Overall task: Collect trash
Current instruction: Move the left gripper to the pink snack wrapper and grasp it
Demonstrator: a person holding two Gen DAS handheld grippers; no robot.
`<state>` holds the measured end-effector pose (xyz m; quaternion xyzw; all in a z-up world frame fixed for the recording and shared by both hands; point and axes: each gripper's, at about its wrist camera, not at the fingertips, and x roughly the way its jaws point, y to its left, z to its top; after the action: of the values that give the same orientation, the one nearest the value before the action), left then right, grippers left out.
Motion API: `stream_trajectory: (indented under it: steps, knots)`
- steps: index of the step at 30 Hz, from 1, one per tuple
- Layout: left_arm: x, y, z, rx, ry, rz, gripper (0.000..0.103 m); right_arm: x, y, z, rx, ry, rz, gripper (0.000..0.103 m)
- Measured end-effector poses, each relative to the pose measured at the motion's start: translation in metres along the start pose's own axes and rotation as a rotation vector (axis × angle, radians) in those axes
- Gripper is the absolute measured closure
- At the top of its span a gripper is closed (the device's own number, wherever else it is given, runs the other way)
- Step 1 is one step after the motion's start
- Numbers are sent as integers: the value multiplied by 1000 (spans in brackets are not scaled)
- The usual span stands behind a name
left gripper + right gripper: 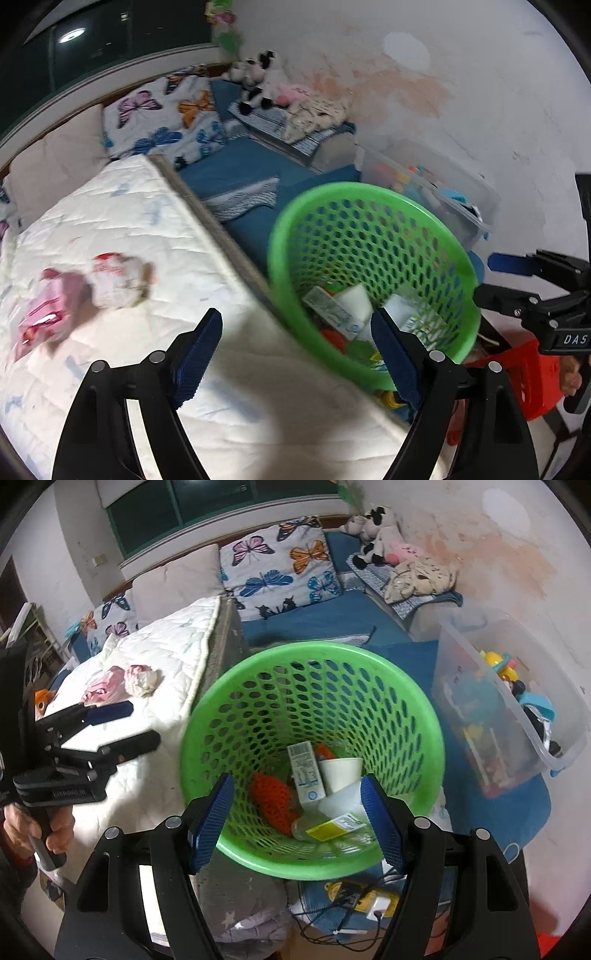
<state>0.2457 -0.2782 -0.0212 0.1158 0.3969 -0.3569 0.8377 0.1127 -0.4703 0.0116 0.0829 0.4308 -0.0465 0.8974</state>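
Note:
A green perforated basket (207,716) (280,229) stands beside the white quilted mattress (147,229). It holds a carton (306,771), a paper cup (340,771), a clear bottle (332,825) and an orange net (273,801). A crumpled white-red wrapper (116,280) (140,679) and a pink packet (48,310) (101,688) lie on the mattress. My left gripper (295,354) (136,725) is open and empty over the mattress edge. My right gripper (295,812) (495,277) is open and empty above the basket.
Butterfly pillows (284,568), plush toys (376,535) and a blue sheet (236,177) lie behind. A clear toy bin (509,709) stands at right. A power strip with cables (354,897) and a red stool (524,373) sit below.

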Motion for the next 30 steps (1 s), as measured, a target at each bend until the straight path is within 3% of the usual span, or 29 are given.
stream_trajectory:
  steps: [12,18,23,30]
  knots:
    - [-47,110,-14,-149,-82,227,23,16,52,17,-77,1,69,30]
    - [-62,169,-29,-178,-74,325,23,29,85,26,-131,8,105,30]
    - [-57,199,-37,-179,-37,313,23,48,116,35,-173,20,138,30]
    - [-39,204,-43,-76,-2,308,23,80,154,52,-223,48,177,30]
